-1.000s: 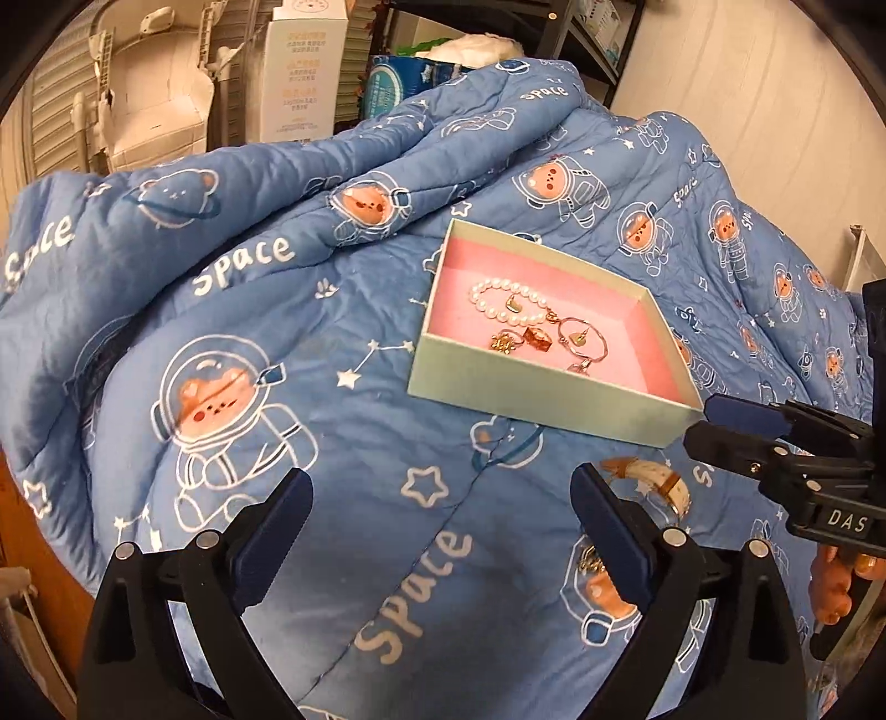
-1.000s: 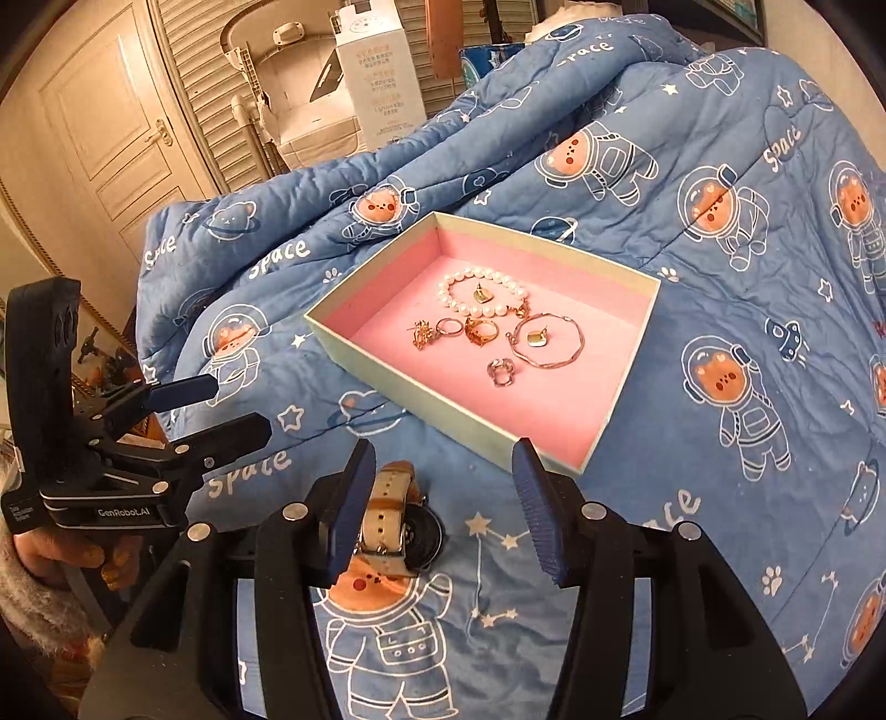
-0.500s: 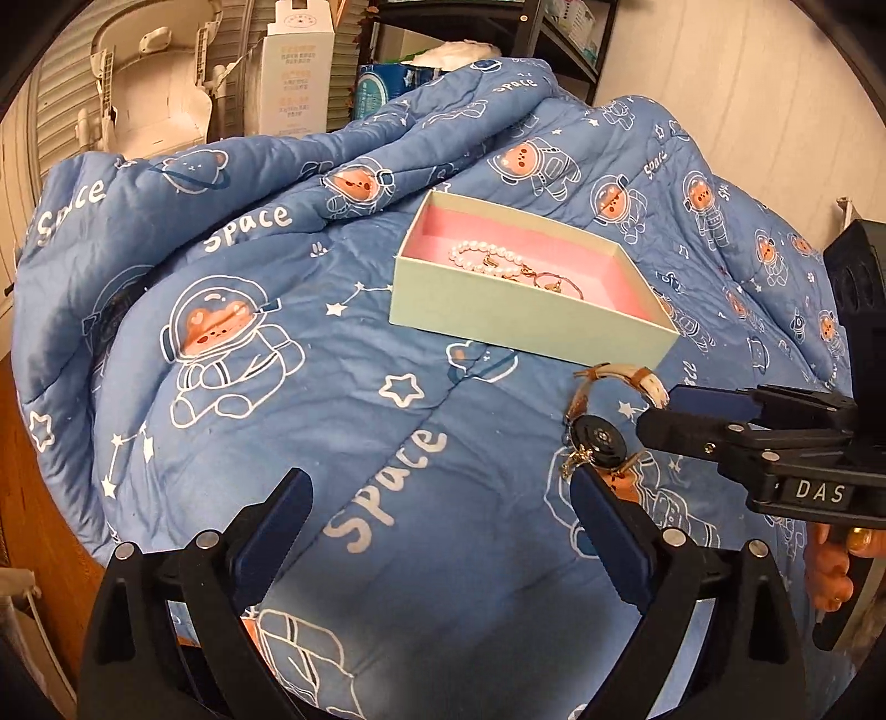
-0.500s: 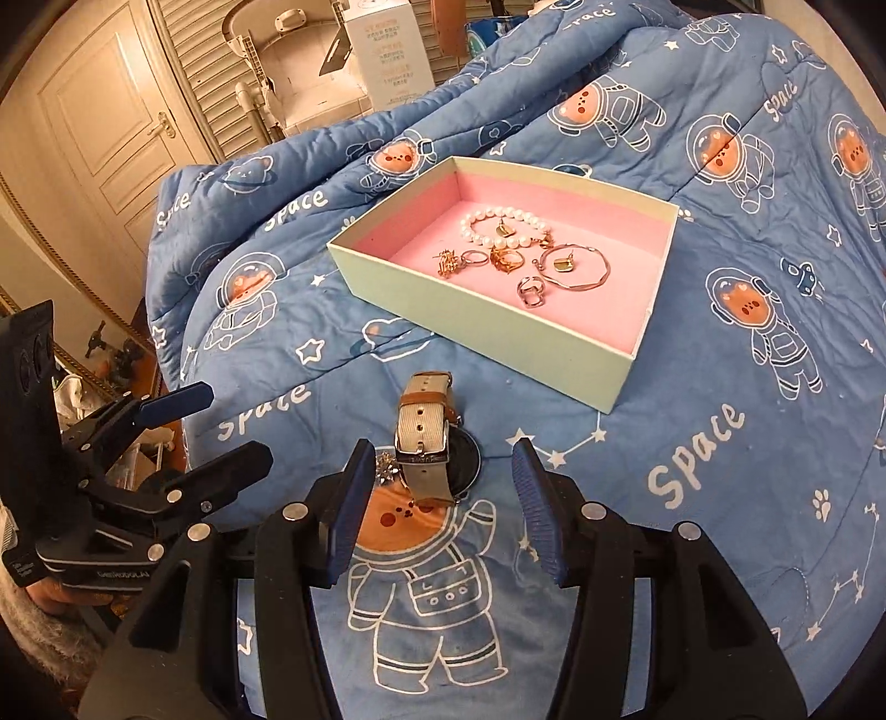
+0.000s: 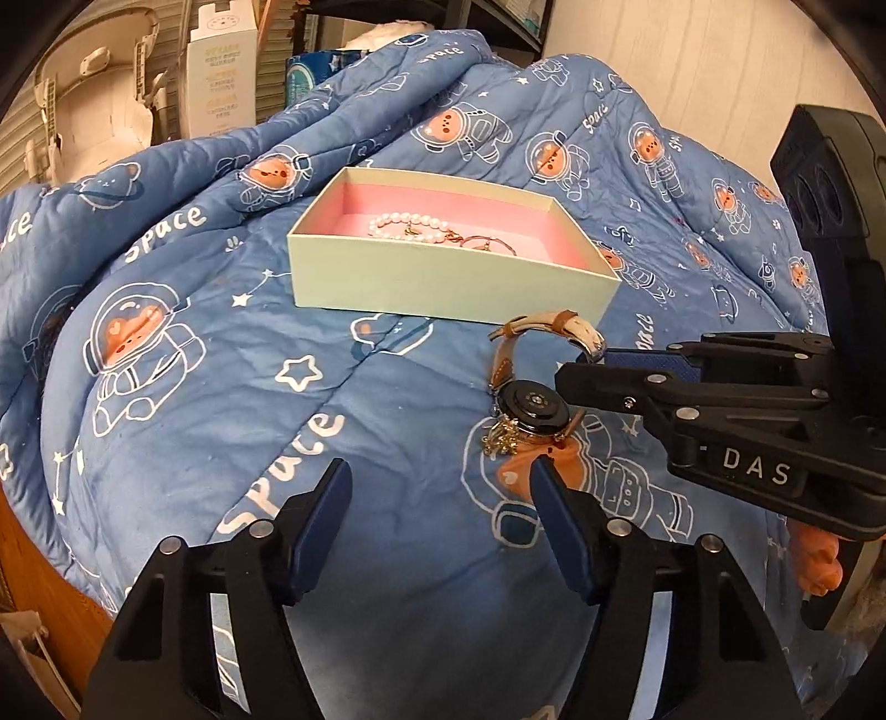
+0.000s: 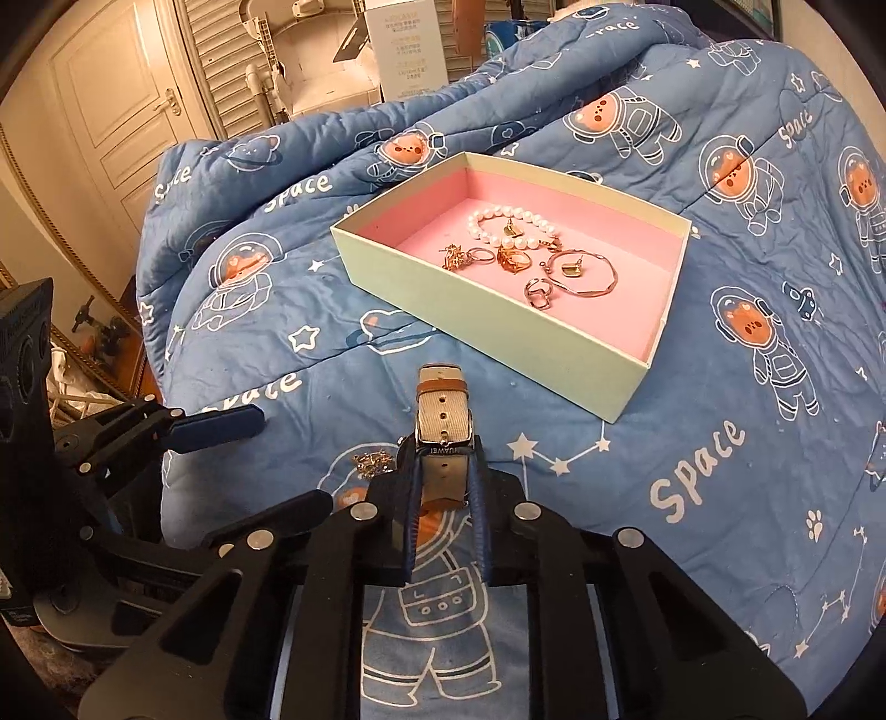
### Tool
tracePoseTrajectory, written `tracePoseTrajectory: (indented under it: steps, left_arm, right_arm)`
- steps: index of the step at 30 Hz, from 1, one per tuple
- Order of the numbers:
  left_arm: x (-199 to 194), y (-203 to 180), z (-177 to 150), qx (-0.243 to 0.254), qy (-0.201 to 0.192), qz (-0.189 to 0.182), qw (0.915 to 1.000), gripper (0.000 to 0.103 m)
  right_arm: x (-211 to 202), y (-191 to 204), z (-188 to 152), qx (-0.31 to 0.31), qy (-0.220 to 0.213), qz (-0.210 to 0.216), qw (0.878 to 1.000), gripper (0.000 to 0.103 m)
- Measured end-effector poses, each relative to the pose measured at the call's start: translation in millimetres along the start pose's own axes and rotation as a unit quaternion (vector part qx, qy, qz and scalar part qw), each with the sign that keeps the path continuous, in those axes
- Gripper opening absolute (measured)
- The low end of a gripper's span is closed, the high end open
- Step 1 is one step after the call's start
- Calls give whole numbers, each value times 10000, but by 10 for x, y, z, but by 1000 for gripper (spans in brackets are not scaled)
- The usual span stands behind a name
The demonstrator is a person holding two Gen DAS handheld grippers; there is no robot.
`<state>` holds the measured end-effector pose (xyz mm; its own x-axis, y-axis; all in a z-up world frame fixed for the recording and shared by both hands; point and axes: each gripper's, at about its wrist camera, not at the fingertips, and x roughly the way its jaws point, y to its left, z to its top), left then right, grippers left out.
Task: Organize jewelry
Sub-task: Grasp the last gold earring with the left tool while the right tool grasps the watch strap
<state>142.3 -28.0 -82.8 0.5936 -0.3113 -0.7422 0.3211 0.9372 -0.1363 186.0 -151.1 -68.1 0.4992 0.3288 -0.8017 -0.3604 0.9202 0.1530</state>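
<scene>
A pale green box with a pink lining sits on the blue quilt and holds a pearl bracelet, a thin bangle and several gold rings. In front of it lies a watch with a beige strap. My right gripper is shut on the watch at its case; the left wrist view shows the watch with that gripper over it. A small gold piece lies just left of the watch. My left gripper is open and empty, near the watch's left side.
The quilt covers a rounded mound that drops off at the left. A white carton and a white plastic appliance stand behind it. A panelled door is at the far left.
My right gripper moved down and forward onto the watch and closed on it. My left gripper drew closer to the watch and narrowed its opening; the box looks nearer and lower-angled in its view.
</scene>
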Motion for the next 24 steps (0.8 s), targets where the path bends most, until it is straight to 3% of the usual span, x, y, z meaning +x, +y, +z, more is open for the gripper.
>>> tracePoseTrajectory:
  steps: [3, 10, 15, 24]
  left_arm:
    - [60, -70, 22, 158, 61, -63, 9998, 52]
    - [204, -153, 64, 345, 152, -73, 9993, 45]
    - [244, -148, 103, 240, 153, -146, 9995, 42]
    - [281, -162, 120, 152, 170, -354, 9991, 22]
  right_arm:
    - [-15, -6, 4, -8, -6, -11, 10000, 16]
    - [-93, -4, 15, -105, -88, -107, 9998, 16]
    - [-130, -32, 3, -81, -111, -133, 9998, 16]
    - [-179, -84, -20, -3, -122, -151, 9998, 16]
